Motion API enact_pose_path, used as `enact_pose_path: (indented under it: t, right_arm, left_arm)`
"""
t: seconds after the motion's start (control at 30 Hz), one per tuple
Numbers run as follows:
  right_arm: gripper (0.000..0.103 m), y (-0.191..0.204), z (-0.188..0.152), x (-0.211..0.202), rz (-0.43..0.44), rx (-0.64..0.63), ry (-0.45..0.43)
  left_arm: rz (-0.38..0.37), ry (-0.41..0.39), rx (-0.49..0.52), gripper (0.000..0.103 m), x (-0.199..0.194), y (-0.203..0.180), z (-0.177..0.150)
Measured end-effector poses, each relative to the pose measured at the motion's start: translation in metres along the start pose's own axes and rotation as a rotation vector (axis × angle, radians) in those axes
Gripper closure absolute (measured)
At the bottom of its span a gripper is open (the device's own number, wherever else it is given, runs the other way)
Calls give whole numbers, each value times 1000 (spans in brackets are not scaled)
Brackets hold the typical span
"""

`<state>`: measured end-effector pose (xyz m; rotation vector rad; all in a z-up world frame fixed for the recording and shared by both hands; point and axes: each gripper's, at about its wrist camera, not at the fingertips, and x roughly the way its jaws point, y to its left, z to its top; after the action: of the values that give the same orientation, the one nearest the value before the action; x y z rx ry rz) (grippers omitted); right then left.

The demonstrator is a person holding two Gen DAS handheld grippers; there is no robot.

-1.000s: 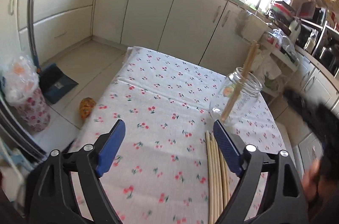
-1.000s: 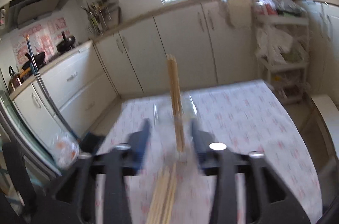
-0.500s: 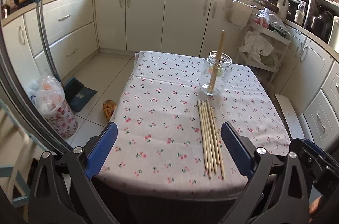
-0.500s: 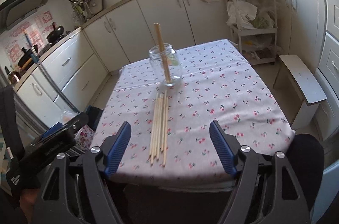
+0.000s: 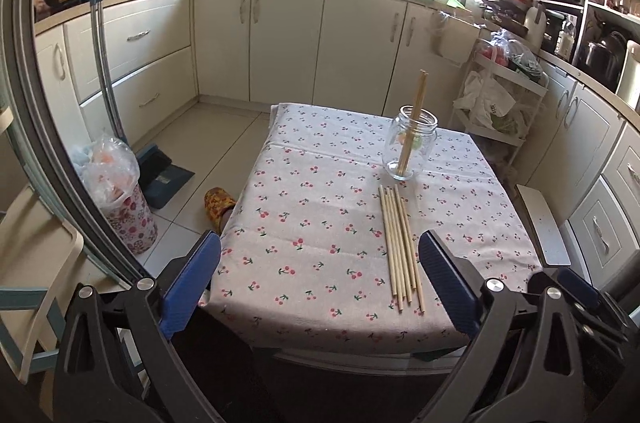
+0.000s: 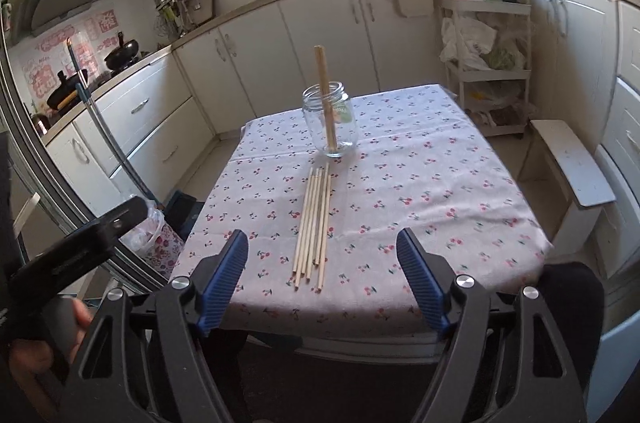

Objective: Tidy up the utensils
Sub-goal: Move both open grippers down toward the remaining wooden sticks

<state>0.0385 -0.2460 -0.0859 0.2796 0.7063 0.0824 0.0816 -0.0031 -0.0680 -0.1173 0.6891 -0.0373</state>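
Here both the left gripper [image 5: 320,277] and right gripper [image 6: 322,277] hang with fingers spread, empty. Loose chopsticks [image 5: 400,247] lie just before the jar [image 5: 412,147], which holds two upright.

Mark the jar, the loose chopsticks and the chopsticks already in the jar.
jar [image 6: 334,135]: right wrist view, lower glass wall.
loose chopsticks [image 6: 314,223]: right wrist view, middle of the bundle.
chopsticks in jar [image 5: 420,95]: left wrist view, part above the rim.
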Motion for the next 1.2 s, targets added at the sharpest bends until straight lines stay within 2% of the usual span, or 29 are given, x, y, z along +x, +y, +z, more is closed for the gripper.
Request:
enact_pose_path:
  t: [0.03,0.07,0.1,0.13,0.23,0.43,0.6,0.8,1.03,1.13,1.2]
  right_arm:
    - [44,0,2,10,0,-10,3]
    - [50,-1,5,25,2,-21,17]
    - [63,-2,6,38,6,-23,33]
    - [71,-4,10,59,13,-20,63]
    - [80,-5,17,117,11,-23,130]
    - [84,-2,31,194,-25,-40,205]
    - [87,-4,37,227,-51,-66,253]
    - [87,-9,33,235,-29,-120,265]
    - [87,-7,36,234,-67,-224,277]
    - [87,-18,36,229,-85,-229,274]
    - [87,-35,36,223,-87,-199,270]
  left_arm:
    - [3,7,-8,8,4,3,0]
    - [5,17,-16,8,8,5,0]
    - [6,32,-27,8,12,9,-1]
    - [8,40,-34,8,16,11,-1]
    - [22,59,-56,8,27,19,-3]
    - [40,105,-91,8,56,34,-4]
    - [42,148,-99,8,86,35,-3]
    - [38,174,-87,8,118,25,4]
    - [3,182,-30,8,163,-7,17]
    - [-40,196,4,8,192,-29,22]
    - [-35,211,32,8,210,-42,22]
